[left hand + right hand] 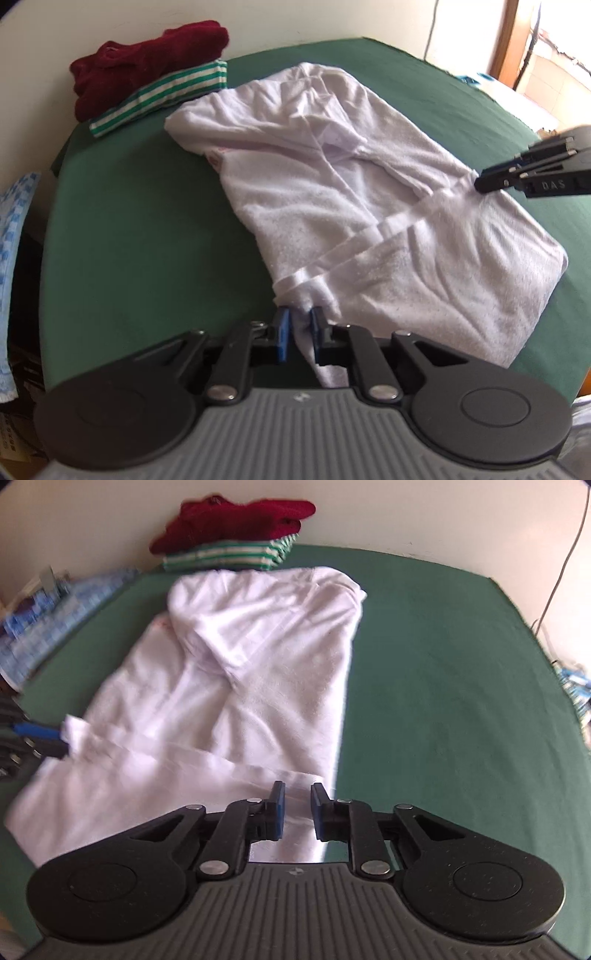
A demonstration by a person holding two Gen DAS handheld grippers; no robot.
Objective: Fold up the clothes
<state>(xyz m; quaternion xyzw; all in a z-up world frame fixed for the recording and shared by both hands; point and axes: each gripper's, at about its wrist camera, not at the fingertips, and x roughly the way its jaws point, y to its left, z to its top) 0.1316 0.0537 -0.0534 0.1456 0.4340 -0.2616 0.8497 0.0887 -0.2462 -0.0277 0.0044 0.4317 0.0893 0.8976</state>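
A white garment lies partly folded on the green cover, its hem band running across the near end. My left gripper is shut on a bunched corner of that hem, which fills the gap between the blue pads. It also shows at the left edge of the right wrist view, where the left gripper holds the same corner. My right gripper hovers low over the other end of the hem of the white garment, jaws a little apart, cloth lying flat under them. From the left view, the right gripper reaches the garment's edge.
A dark red garment sits on a green-and-white striped one, folded and stacked at the far end against the wall. Blue checked cloth lies off the left side. Bare green cover stretches to the right of the garment.
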